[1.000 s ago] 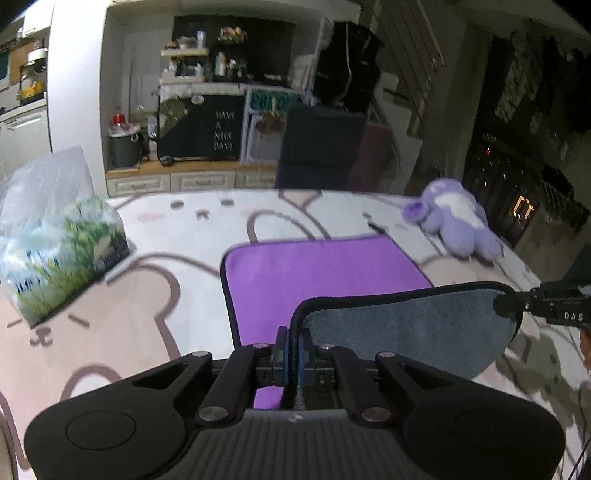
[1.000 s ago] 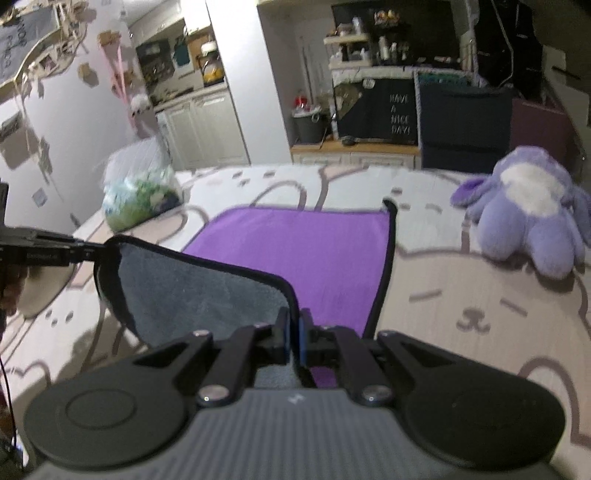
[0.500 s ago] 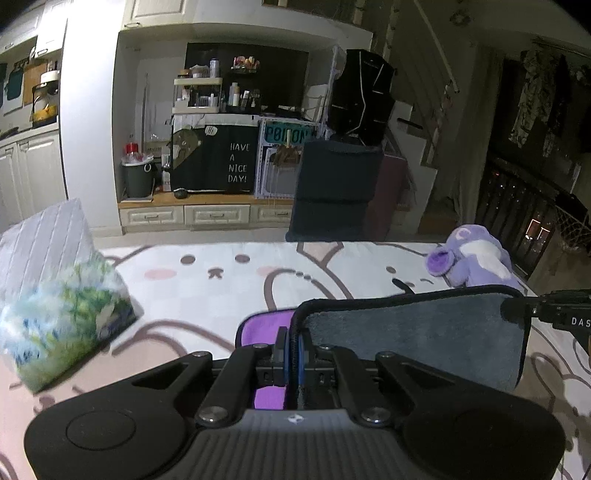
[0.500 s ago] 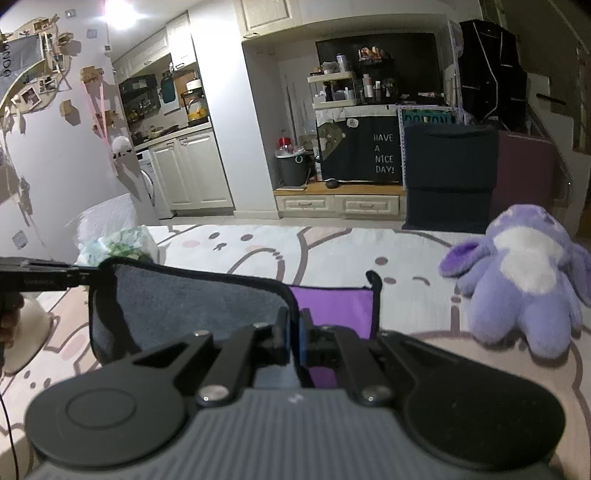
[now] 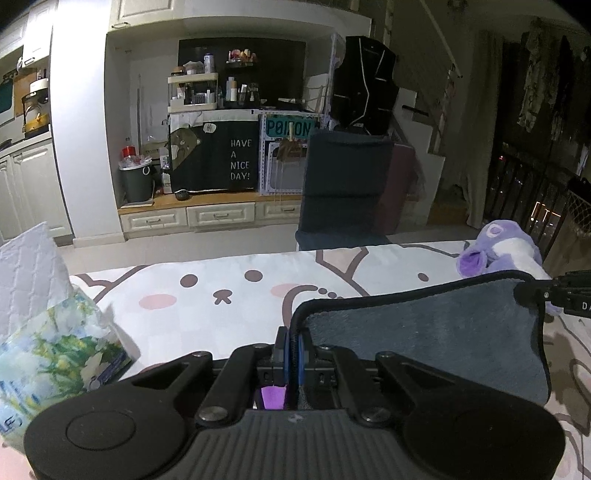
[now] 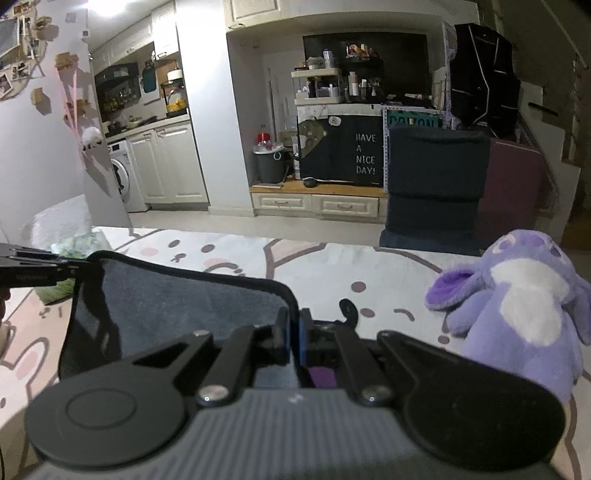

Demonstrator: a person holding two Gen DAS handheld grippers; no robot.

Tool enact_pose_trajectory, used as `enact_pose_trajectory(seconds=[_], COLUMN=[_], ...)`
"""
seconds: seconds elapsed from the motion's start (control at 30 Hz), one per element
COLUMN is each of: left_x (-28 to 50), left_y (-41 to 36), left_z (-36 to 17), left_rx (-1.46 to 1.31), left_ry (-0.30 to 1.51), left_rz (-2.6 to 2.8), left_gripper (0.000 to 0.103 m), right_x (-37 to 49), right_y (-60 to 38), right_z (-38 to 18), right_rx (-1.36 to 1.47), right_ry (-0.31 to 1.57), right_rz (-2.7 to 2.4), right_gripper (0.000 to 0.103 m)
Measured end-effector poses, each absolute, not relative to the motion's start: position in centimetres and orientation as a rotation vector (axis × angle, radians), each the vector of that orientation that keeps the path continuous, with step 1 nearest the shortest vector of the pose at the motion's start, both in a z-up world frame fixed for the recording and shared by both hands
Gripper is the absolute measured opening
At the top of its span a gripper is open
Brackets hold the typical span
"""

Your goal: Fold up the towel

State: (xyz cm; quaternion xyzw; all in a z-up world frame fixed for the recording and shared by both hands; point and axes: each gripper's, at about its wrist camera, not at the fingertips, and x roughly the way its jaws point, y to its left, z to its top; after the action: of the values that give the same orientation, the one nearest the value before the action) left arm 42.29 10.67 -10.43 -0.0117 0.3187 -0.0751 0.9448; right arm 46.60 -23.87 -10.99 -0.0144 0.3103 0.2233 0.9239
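The left gripper point(image 5: 291, 345) and right gripper point(image 6: 293, 334) each pinch a corner of the grey, black-edged, purple-backed towel point(image 5: 424, 336), lifted over the bear-print tablecloth point(image 5: 229, 295). A floral tissue pack point(image 5: 48, 354) lies beside it at left, a purple plush toy point(image 6: 524, 295) at right.

White walls and cream cabinets point(image 6: 166, 166) ring a dim room — one ceiling light point(image 6: 107, 5) glares at upper left. A recessed alcove holds a cluttered shelf rack point(image 5: 192, 92) over a black cloth reading "HAVE A NICE DAY!" point(image 5: 240, 158), low drawers point(image 5: 221, 214) beneath. A washing machine point(image 6: 120, 177) sits left; a dark chair point(image 6: 436, 184) right — stairs behind.
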Motion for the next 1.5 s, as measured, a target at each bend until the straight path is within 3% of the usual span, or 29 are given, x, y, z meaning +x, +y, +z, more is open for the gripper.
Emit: enact_pose_trajectory(seconds=[0.77, 0.87, 0.93, 1.07, 1.2, 1.3, 1.43, 1.5], left_x=[47.3, 47.4, 47.5, 47.4, 47.0, 46.6, 45.9, 45.5], left_y=[10.4, 10.5, 10.6, 10.9, 11.0, 10.6, 10.1, 9.9], left_z=[-14.7, -14.9, -15.0, -15.0, -14.8, -14.6, -14.1, -13.7], left_rx=[0.009, 0.007, 0.009, 0.004, -0.019, -0.007, -0.004, -0.006], left_ry=[0.759, 0.763, 0.777, 0.784, 0.805, 0.817, 0.818, 0.812], left_rz=[-0.112, -0.095, -0.08, -0.062, -0.054, -0.042, -0.032, -0.033], left_gripper=[0.005, 0.011, 0.031, 0.05, 0.078, 0.086, 0.101, 0.103], right_x=[52.2, 52.5, 52.6, 52.3, 51.8, 51.4, 50.9, 50.5], right_y=[-20.1, -20.2, -20.3, -20.7, -20.9, -21.0, -21.0, -21.0], right_z=[-16.2, -16.4, -16.5, -16.5, -16.3, -16.1, -15.7, -15.3], right_rx=[-0.122, -0.098, -0.095, -0.094, -0.085, -0.077, -0.073, -0.074], right_ry=[0.716, 0.727, 0.735, 0.742, 0.754, 0.751, 0.763, 0.753], right_rz=[0.4, 0.396, 0.386, 0.38, 0.388, 0.369, 0.346, 0.344], right_gripper=[0.007, 0.011, 0.029, 0.045, 0.07, 0.086, 0.1, 0.103])
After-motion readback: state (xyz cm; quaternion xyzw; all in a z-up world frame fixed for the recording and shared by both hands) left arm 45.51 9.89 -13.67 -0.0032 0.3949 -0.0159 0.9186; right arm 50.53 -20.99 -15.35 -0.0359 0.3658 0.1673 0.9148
